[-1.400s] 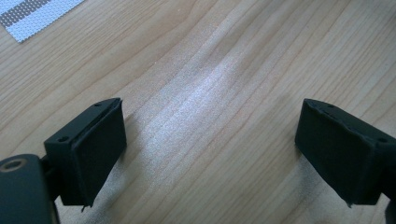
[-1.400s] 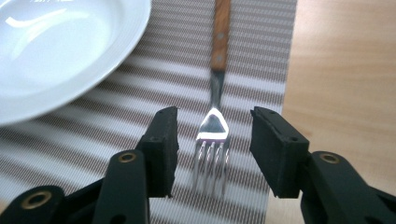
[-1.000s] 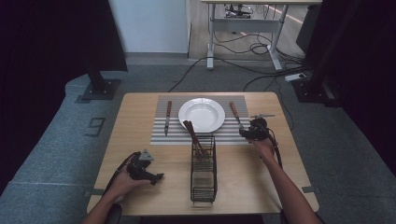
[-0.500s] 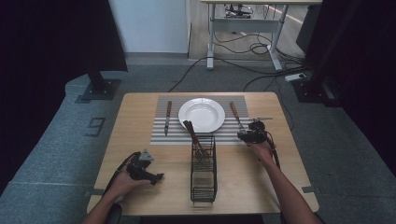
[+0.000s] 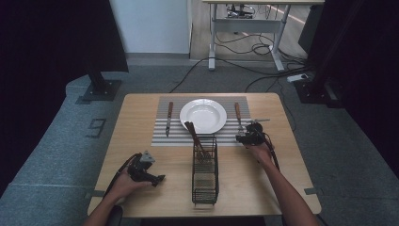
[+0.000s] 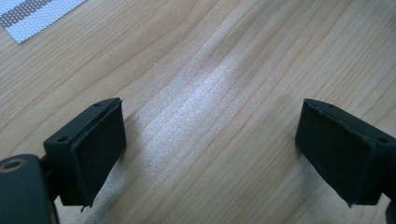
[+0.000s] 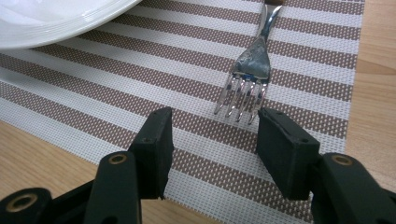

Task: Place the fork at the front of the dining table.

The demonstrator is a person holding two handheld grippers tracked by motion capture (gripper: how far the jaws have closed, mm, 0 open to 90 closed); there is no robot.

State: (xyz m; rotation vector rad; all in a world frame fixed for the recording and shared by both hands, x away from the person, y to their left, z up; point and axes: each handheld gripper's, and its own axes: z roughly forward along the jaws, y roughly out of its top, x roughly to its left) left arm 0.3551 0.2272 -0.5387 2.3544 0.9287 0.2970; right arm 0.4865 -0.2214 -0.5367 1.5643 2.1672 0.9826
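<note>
**Right hand-held gripper released just short of the fork's tines**

The fork lies on the striped placemat, to the right of the white plate, its tines pointing toward the worktop's near edge and its wooden handle toward the far edge. In the right gripper view the tines end just ahead of the gap between the two black jaws, closer to the right-hand jaw. The right hand-held gripper is released: its jaws stand apart with bare placemat between them, and nothing is pinched. From the high view this hand-held gripper sits at the near right corner of the placemat, at the tine end of the fork.

The left hand-held gripper is also released, jaws wide apart over bare wood, with a corner of the placemat far off at the upper left of its view. In the high view it rests near the worktop's near left corner, well apart from the placemat.

A knife with a wooden handle lies on the placemat left of the plate. A black wire caddy stands toward the near edge at the middle, with wooden-handled cutlery leaning out of its far end.
</note>
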